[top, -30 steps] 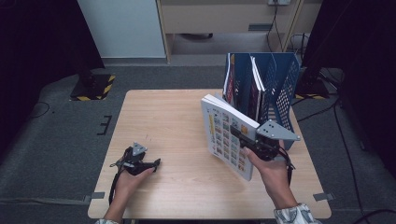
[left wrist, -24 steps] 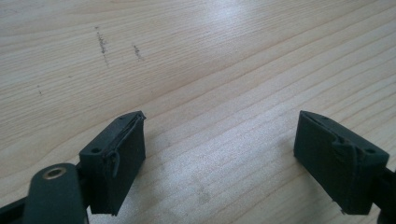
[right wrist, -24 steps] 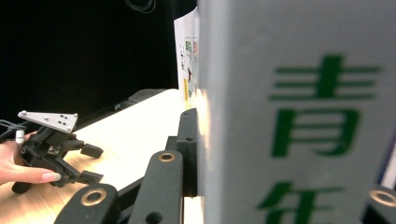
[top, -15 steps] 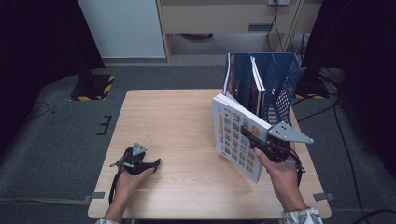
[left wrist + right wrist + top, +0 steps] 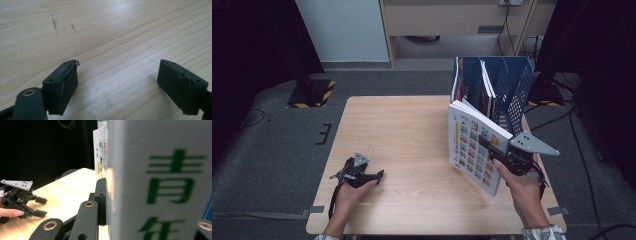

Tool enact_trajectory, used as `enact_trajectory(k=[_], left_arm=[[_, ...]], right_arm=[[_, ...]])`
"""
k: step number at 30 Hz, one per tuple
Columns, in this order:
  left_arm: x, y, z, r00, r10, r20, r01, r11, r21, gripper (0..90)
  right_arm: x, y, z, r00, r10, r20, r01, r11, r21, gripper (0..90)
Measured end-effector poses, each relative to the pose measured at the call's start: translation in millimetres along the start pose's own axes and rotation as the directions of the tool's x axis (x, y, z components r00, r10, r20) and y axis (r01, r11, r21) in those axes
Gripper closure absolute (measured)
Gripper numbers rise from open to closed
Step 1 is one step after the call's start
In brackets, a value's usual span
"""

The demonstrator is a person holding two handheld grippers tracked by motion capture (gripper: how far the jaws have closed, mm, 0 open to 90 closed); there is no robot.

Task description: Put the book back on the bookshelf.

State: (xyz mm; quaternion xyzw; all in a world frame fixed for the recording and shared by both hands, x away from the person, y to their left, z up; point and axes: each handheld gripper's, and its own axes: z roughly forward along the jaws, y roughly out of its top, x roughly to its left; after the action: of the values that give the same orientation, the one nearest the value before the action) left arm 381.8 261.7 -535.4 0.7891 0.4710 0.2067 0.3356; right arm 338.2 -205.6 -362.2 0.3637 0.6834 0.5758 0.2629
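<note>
A thick book (image 5: 472, 142) with a white cover full of small coloured pictures is held upright and tilted above the right side of the wooden table (image 5: 402, 130), just in front of the blue file rack (image 5: 514, 87). My right gripper (image 5: 493, 150) is shut on its lower right edge. In the right gripper view the book (image 5: 160, 182) shows large green characters, and one black jaw presses flat on its cover. My left gripper (image 5: 378, 176) rests on the table at the front left. Its jaws stand wide open over bare wood (image 5: 112, 30) with nothing between them.
The blue mesh rack stands at the table's back right corner with a few books (image 5: 486, 90) upright in it. The right gripper view shows the left gripper (image 5: 40, 206) far off on the table. Dark floor with cables surrounds the table.
My right gripper has carried the book to the right, closer to the front of the rack. The left gripper has stayed in place, open.
</note>
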Motion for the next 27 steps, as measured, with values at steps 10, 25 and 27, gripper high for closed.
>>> enact_trajectory(k=[10, 25, 27], left_arm=[[0.0, 0.0, 0.0, 1.0, 0.0, 0.0, 0.0, 1.0, 0.0, 15.5], [0.0, 0.0, 0.0, 1.0, 0.0, 0.0, 0.0, 1.0, 0.0, 15.6], [0.0, 0.0, 0.0, 1.0, 0.0, 0.0, 0.0, 1.0, 0.0, 15.6]], right_arm=[[3.7, 2.4, -8.5, 0.9999, -0.006, -0.015, 0.006, 1.0, -0.004, 73.9], [2.6, 32.7, -32.1, 0.9998, 0.002, -0.018, -0.003, 0.999, -0.047, 73.9], [2.2, 38.0, -35.3, 0.9999, 0.001, -0.014, -0.001, 0.999, -0.05, 73.9]])
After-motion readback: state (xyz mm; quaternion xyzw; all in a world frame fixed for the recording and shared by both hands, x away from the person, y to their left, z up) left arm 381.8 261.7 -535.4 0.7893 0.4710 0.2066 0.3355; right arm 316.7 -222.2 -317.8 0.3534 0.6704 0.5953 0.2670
